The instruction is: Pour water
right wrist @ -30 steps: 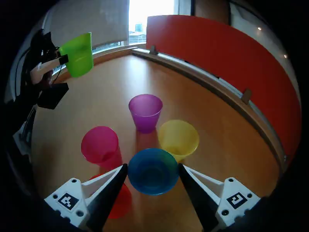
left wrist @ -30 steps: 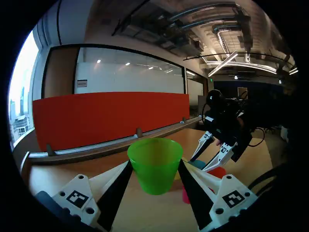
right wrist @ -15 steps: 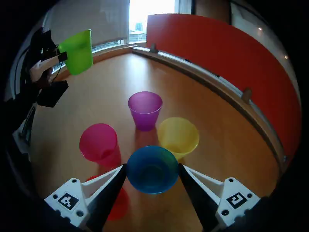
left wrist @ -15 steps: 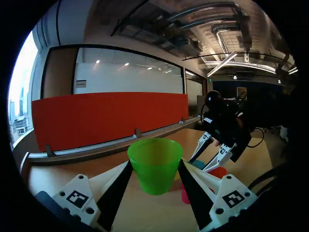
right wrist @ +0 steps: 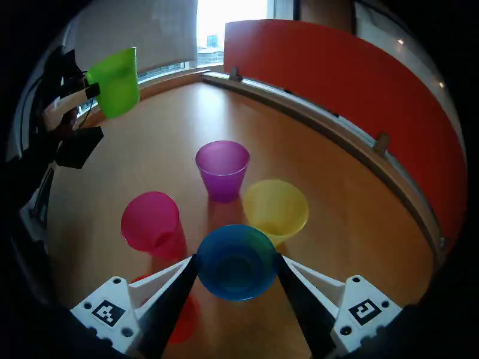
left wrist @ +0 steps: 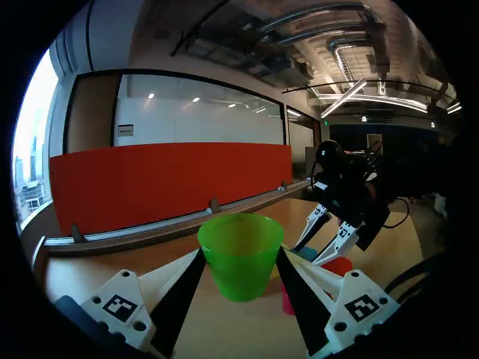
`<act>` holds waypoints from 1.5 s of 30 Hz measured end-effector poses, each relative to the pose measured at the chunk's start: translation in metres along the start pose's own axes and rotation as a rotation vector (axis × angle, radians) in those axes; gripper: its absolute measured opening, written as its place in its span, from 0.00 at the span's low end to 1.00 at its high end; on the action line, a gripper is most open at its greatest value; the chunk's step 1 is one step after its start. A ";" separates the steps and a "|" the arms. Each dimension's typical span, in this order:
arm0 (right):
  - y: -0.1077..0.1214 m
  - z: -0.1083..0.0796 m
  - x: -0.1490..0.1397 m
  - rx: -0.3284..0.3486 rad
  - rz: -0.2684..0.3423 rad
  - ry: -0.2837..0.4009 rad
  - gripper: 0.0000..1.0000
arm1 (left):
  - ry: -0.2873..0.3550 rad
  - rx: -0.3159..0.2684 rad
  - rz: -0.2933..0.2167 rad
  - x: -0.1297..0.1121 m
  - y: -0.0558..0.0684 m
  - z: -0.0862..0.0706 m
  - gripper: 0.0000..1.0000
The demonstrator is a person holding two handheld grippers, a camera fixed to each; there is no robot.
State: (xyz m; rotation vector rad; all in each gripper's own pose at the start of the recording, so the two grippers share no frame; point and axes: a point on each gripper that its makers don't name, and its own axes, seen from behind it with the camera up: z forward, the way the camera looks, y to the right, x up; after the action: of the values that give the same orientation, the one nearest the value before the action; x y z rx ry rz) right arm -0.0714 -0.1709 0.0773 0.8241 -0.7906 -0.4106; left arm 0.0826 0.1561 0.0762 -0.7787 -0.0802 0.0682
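- The left claw [left wrist: 239, 254] pinches a green cup [left wrist: 240, 257] by its sides. The cup stands upright between both fingers, clear above the desk [left wrist: 239, 329].
- The right claw [right wrist: 235, 260] pinches a blue cup [right wrist: 236, 263] the same way, mouth up. I cannot tell whether it touches the desk [right wrist: 335, 197] or holds any water.
- Four more cups stand close together just ahead of the blue one: a purple cup [right wrist: 222, 169] farthest off, a yellow cup [right wrist: 275, 206] to the right and a pink cup [right wrist: 151, 224] to the left. A red cup [right wrist: 182, 314] is half hidden behind the right claw's left finger.
- The blue cup's rim overlaps the yellow cup in the right gripper view.
- All the cups are smooth, see-through plastic, round and narrowing toward the base. The desk is pale wood with a curved far edge.
- A red-orange screen [right wrist: 359, 78] runs along that far edge on a grey rail, and a bright window [right wrist: 230, 24] sits past the far corner.
- The right gripper view looks down into the cup mouths. It also catches the green cup [right wrist: 114, 82] in the left claw [right wrist: 111, 90], high up toward the window edge of the desk, with a hand [right wrist: 57, 113] behind it.
- The left gripper view looks level across the desk to the screen [left wrist: 167, 179], glass wall, ceiling pipes and strip lights. The right claw [left wrist: 308, 255] shows to the right, angled down over the red cup [left wrist: 338, 266].
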 end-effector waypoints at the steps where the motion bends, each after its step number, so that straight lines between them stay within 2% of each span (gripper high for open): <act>1: 0.000 0.000 0.000 -0.001 0.000 0.001 0.95 | 0.000 0.000 0.000 0.000 0.000 0.000 0.83; 20: -0.005 -0.006 0.008 0.006 0.004 0.066 0.94 | -0.002 0.007 0.007 0.003 0.002 -0.001 0.83; 32: -0.008 -0.024 0.034 -0.005 0.016 0.184 0.94 | 0.000 0.025 0.007 0.007 0.000 -0.004 0.83; 45: -0.012 -0.052 0.062 -0.028 0.043 0.334 0.94 | 0.004 0.041 0.002 0.011 0.002 -0.008 0.83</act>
State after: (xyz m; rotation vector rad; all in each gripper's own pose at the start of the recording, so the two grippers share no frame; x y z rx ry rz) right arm 0.0076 -0.1900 0.0748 0.8217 -0.4899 -0.2358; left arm 0.0946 0.1529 0.0700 -0.7380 -0.0742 0.0695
